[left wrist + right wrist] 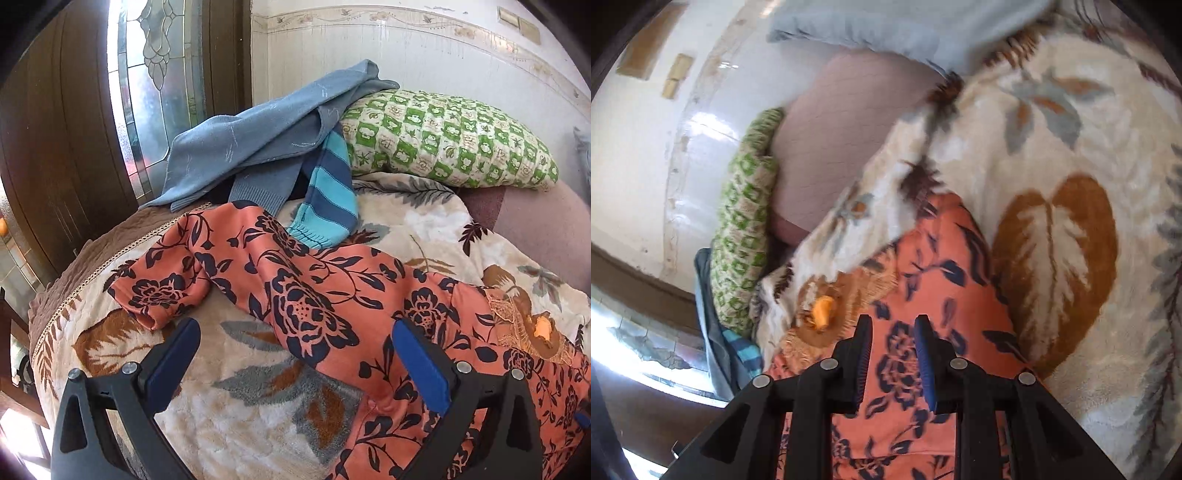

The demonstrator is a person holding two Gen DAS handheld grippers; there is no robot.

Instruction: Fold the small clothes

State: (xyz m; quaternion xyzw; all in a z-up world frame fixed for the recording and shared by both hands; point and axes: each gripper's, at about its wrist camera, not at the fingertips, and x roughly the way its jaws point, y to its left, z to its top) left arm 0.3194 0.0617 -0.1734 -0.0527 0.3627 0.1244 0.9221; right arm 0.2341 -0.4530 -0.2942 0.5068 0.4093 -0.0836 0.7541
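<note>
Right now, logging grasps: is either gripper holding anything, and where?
Left gripper is open, holding nothing. Right gripper hovers over the orange garment, jaws apart; no hold visible.

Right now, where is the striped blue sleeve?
In the left wrist view the striped sleeve hangs top centre, from under the grey-blue sweater, left of the green pillow, its cuff resting on the orange flowered garment.

Bare blanket (122,354) lies open left of the floral garment (314,295). Beyond it, a clothes pile (266,147) and pillow (443,140) block the way against the wall (369,55).
</note>
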